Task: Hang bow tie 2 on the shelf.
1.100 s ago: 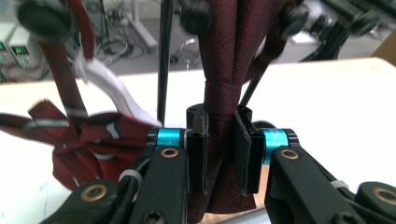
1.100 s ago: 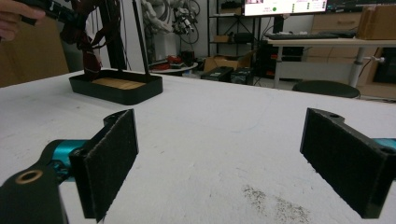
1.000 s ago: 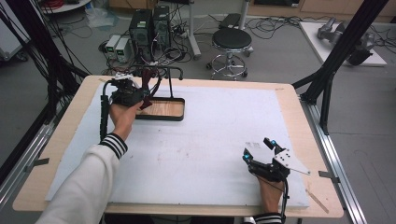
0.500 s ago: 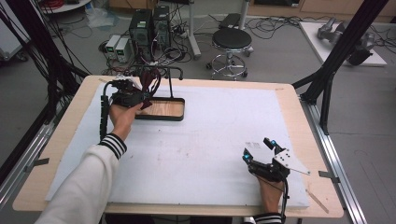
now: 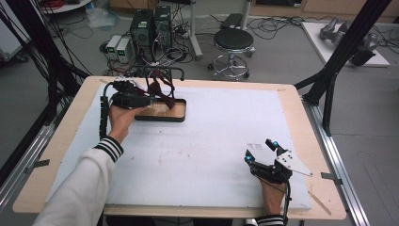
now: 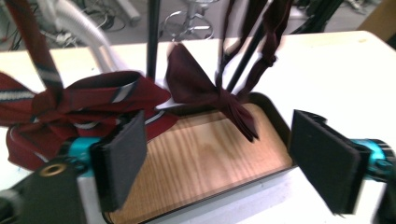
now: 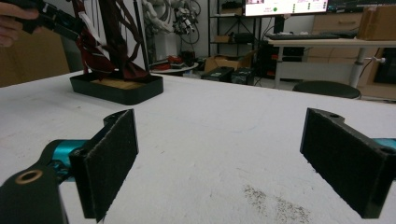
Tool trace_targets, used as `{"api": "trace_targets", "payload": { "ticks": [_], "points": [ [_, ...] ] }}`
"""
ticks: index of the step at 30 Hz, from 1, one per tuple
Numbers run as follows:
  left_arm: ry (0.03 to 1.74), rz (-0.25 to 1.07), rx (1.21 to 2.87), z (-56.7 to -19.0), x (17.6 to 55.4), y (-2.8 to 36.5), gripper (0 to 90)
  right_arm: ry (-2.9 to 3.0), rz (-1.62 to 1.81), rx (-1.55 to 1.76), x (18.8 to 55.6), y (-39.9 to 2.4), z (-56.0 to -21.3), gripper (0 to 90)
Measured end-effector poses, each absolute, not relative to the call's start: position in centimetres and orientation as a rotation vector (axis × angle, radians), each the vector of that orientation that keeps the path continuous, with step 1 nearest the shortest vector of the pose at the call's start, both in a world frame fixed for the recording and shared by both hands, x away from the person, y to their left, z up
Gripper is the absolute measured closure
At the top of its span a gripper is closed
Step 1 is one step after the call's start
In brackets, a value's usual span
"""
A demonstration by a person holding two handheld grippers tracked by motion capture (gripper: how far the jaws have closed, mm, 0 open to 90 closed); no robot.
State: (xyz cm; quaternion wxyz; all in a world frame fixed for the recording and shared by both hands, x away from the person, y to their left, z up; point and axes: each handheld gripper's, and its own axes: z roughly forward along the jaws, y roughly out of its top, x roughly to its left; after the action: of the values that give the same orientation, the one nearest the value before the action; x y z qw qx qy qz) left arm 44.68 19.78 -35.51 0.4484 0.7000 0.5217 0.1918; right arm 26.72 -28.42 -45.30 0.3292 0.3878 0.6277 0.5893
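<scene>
Dark red bow tie point(image 6: 65, 109) with grey-white stripes, soft fabric, knotted centre, wings spread; it hangs by a thin strap from a black rod stand at the far left of the white surface point(image 5: 221, 141), just over the left end of the stand's tray point(image 5: 162, 111). Long axis runs wing to wing, roughly level, slightly tilted, across the left gripper view; the strap goes straight up from the knot. A second, plain maroon bow tie point(image 6: 210, 95) hangs just beside it over the tray's wooden floor, one wing drooping down to the wood. Tray is black-rimmed, oblong, long side parallel to the surface's far edge. Left tool point(image 6: 224, 163) sits right at the striped tie with jaws wide apart, having just been opening; its left pad is close in front of the tie's lower wing, nothing pinched between the pads, only the tray floor behind the gap. Right tool point(image 5: 263, 151) rests on the near right of the surface, well apart from the stand, jaws open and nothing between them, pointing toward the far side.
</scene>
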Motion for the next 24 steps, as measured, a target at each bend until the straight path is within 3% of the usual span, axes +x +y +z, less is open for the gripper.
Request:
{"api": "trace_targets", "payload": {
  "ticks": [5, 13, 20, 24],
  "points": [
    [1.147, 0.498, 1.702, -34.6, 43.3, 20.1, 13.1, 1.645, 1.537, 1.011, 26.7, -28.4, -45.3, 10.5],
    [0.883, 0.59, 1.693, -33.8, 39.8, 21.5, 12.7, 1.642, 1.531, 1.0, 26.6, -28.3, -45.3, 10.6],
    [0.698, 0.574, 1.638, -34.5, 36.7, 23.8, 12.5, 1.646, 1.533, 0.995, 26.6, -28.3, -45.3, 10.5],
    [0.68, 0.583, 1.607, -35.5, 35.3, 25.5, 12.1, 1.645, 1.531, 0.995, 26.6, -28.3, -45.3, 10.5]
  ]
}}
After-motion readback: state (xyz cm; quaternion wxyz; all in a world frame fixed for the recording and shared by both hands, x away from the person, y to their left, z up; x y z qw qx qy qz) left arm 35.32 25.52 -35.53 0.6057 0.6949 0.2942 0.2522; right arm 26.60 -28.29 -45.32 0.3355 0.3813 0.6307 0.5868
